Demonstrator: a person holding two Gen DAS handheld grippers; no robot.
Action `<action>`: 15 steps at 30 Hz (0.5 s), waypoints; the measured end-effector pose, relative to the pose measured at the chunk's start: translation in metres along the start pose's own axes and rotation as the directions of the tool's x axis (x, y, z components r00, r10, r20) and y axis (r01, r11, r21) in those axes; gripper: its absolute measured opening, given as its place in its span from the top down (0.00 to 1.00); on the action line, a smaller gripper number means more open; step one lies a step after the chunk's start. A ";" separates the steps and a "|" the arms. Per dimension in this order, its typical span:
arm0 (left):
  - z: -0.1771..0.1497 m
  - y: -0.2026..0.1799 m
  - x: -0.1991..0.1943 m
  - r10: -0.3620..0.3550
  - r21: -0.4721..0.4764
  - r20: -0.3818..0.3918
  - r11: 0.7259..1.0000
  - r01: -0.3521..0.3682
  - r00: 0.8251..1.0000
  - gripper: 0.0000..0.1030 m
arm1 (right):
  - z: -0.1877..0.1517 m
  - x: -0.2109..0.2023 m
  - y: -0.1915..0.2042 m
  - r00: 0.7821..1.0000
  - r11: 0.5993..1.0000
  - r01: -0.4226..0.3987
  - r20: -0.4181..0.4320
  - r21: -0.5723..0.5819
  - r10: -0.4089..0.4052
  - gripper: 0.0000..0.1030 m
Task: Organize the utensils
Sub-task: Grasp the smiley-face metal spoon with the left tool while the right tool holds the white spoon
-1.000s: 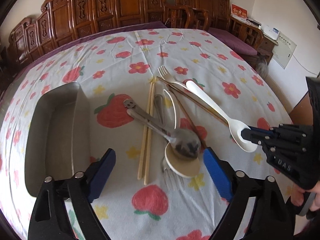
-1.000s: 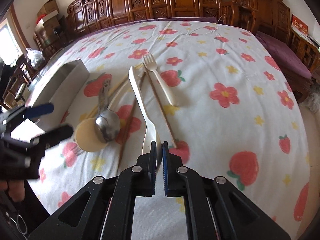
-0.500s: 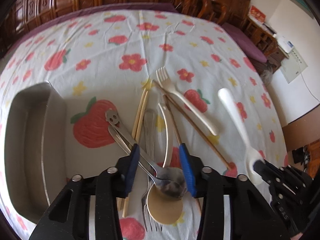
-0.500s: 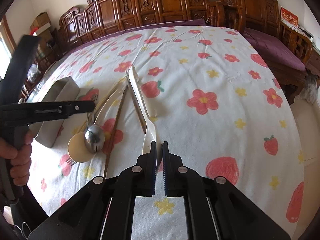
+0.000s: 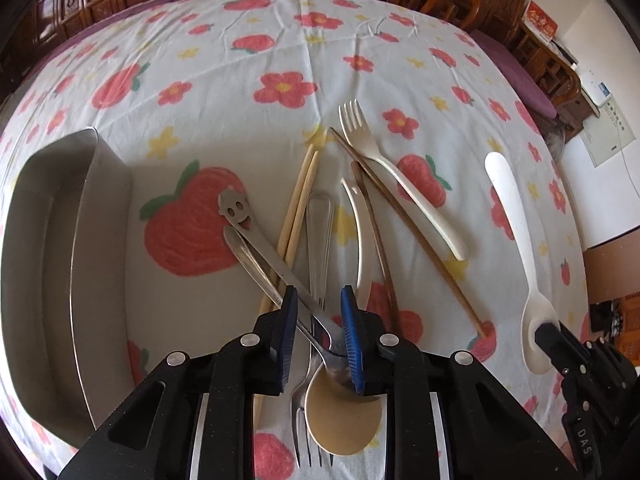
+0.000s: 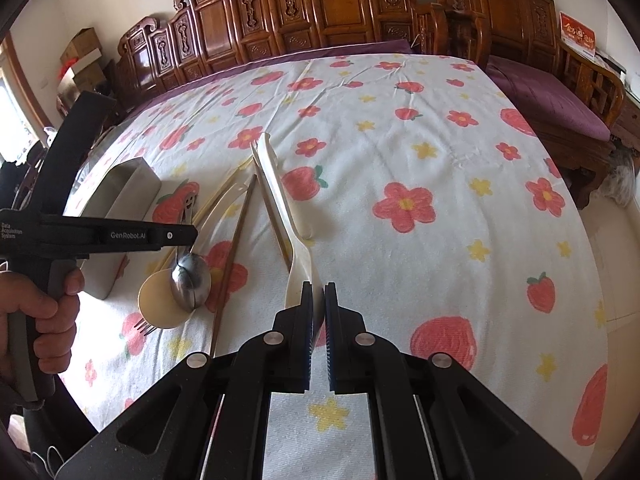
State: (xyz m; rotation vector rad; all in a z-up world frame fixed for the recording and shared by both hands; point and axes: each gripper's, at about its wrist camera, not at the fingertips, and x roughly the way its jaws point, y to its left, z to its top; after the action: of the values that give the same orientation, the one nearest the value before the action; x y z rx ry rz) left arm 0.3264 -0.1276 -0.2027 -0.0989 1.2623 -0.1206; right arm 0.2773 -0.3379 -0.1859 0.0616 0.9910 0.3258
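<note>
My left gripper [image 5: 318,300] is partly closed around the neck of the steel spoon [image 5: 260,240] with a smiley handle end, its blue pads close on either side; contact is not clear. The spoon lies on a pile with a steel fork [image 5: 318,224], light chopsticks [image 5: 298,200], dark chopsticks [image 5: 404,224], a cream ladle spoon [image 5: 340,416] and a white fork [image 5: 396,176]. My right gripper [image 6: 318,300] is shut on the bowl of a white plastic spoon [image 6: 280,192], held above the cloth; it also shows in the left wrist view [image 5: 516,232].
A steel rectangular tray [image 5: 48,264] stands at the left on the flowered tablecloth [image 5: 280,60]. Carved wooden chairs [image 6: 320,12] line the far edge of the table. The right table edge drops off near a wall [image 5: 600,200].
My left gripper has dropped down over the pile and narrowed around the steel spoon. My right gripper has lifted the white spoon off the pile and carried it to the right.
</note>
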 end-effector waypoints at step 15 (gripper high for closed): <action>-0.001 0.000 -0.001 0.020 0.012 0.028 1.000 -0.021 0.999 1.00 | -0.001 0.000 0.003 1.000 1.000 0.001 -0.006 -0.003 -0.001 0.94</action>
State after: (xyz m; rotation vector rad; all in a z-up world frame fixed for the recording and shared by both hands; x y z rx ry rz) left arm 0.3254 -0.1271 -0.2025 -0.0769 1.2345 -0.1091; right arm 0.2756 -0.3348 -0.1857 0.0569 0.9966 0.3266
